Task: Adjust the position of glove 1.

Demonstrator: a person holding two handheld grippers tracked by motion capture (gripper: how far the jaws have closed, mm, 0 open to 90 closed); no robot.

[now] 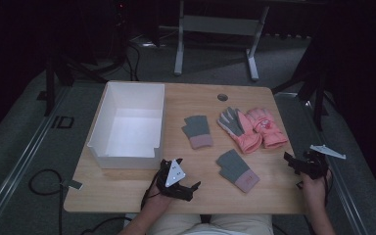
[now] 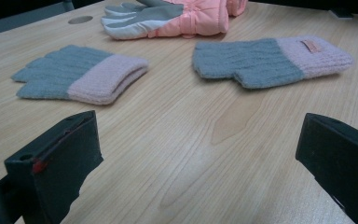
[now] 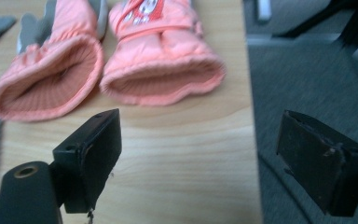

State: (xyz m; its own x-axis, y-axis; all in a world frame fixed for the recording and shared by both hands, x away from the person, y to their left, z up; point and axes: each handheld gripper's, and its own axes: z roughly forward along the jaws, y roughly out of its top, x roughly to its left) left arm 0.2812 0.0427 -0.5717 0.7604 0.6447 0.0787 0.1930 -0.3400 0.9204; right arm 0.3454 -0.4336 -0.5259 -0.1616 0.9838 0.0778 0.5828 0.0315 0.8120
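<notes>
Both claws gape wide, holding nothing: left claw (image 1: 188,186) just below the white box (image 1: 129,122), right claw (image 1: 293,164) far right of it, past two knit gloves (image 1: 197,130) and pink ski gloves (image 1: 254,128) on the bench (image 1: 254,196)

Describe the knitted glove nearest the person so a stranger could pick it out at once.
Start at the white box on the left of the wooden table, then look right along the near edge, between the two hand-held grippers. There lies a grey knit fingerless glove with a pink cuff. Unlike its twin farther back, its cuff points towards the person; the puffy pink gloves lie beyond.
</notes>
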